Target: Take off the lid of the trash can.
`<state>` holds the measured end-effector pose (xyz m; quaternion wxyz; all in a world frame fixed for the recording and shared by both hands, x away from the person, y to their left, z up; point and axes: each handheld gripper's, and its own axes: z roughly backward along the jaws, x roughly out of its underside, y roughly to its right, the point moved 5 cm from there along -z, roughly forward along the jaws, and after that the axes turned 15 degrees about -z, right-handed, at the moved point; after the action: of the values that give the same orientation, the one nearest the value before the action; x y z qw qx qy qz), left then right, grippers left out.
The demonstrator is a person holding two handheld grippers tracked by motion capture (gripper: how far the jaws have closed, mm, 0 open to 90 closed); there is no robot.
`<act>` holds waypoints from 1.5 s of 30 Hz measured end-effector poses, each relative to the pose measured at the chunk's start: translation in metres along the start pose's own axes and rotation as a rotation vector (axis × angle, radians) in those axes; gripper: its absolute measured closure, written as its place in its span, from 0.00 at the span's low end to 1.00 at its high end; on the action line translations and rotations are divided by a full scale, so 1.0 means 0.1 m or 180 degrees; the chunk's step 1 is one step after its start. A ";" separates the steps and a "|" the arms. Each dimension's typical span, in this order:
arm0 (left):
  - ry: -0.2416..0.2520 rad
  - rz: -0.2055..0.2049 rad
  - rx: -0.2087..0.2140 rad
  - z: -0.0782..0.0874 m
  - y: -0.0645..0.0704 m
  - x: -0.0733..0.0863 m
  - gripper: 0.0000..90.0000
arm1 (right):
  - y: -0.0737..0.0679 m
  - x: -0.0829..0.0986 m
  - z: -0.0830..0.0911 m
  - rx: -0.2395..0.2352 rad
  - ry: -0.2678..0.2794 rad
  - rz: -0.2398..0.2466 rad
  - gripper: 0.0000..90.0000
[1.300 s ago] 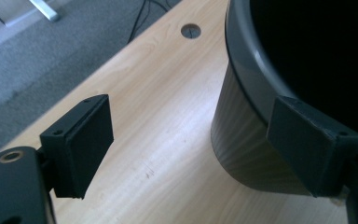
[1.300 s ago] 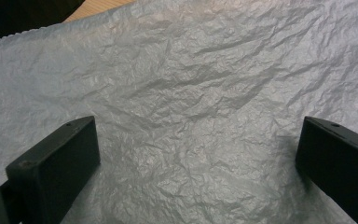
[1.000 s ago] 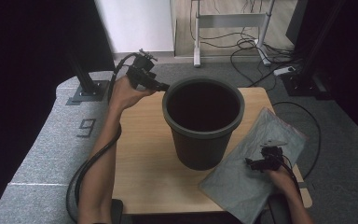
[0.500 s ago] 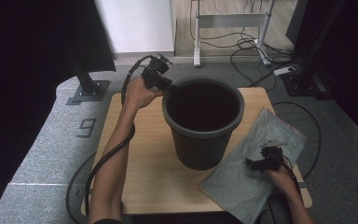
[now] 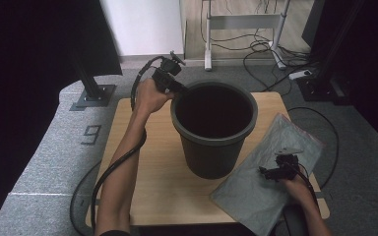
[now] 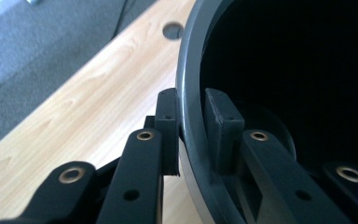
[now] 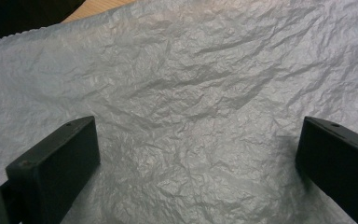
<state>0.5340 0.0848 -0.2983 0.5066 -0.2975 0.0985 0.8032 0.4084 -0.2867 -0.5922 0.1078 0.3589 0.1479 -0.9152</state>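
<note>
A dark grey plastic bin point(image 5: 211, 147) stands upright in the middle of the wooden table point(image 5: 152, 187). My left gripper point(image 5: 174, 88) is at the bin's far left rim. In the left gripper view, its jaws straddle the rim point(image 6: 191, 70), one pad outside and one inside, and my left gripper point(image 6: 193, 100) is shut on it. A crumpled grey plastic bag point(image 5: 261, 196) lies flat at the table's right front corner. My right gripper point(image 5: 270, 172) rests low over the bag point(image 7: 191, 70), and my right gripper point(image 7: 198, 140) is wide open with nothing between its jaws.
A round cable hole point(image 6: 173, 30) sits in the tabletop beyond the bin. A monitor stand base point(image 5: 94, 96) is on the grey floor at the left. Cables and a power strip point(image 5: 300, 74) lie on the floor behind the table.
My left gripper has moved right from beside the bin to its rim, where the jaws now clamp it. The right gripper has stayed over the bag.
</note>
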 end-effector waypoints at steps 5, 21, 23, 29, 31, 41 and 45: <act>0.0019 0.0044 -0.0042 0.09 0.02 -0.05 0.86 | 0.00 0.00 0.00 0.0000 0.0000 0.0001 0.00; 0.0185 0.0626 0.0380 0.18 -0.04 -0.04 0.89 | 0.00 0.00 0.00 0.0000 -0.0001 0.0001 0.00; 0.0193 0.0653 0.0407 0.19 -0.05 -0.05 0.89 | 0.00 0.00 0.00 -0.0001 0.0000 0.0000 0.00; 0.0242 0.0752 0.0495 0.24 -0.06 -0.05 0.89 | 0.00 0.00 0.00 0.0000 0.0000 0.0001 0.00; 0.0263 0.0796 0.0545 0.25 -0.06 -0.05 0.89 | 0.00 0.00 0.00 -0.0001 0.0001 0.0001 0.00; 0.0352 0.0920 0.0719 0.30 -0.08 -0.04 0.90 | 0.00 0.00 0.00 -0.0001 0.0000 0.0001 0.00; 0.0420 0.0951 0.0761 0.34 -0.09 -0.06 0.90 | 0.00 0.00 0.00 0.0000 0.0000 0.0001 0.00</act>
<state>0.5305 0.1001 -0.2661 0.4059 -0.2694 0.2692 0.8308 0.4084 -0.2867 -0.5922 0.1079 0.3589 0.1479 -0.9152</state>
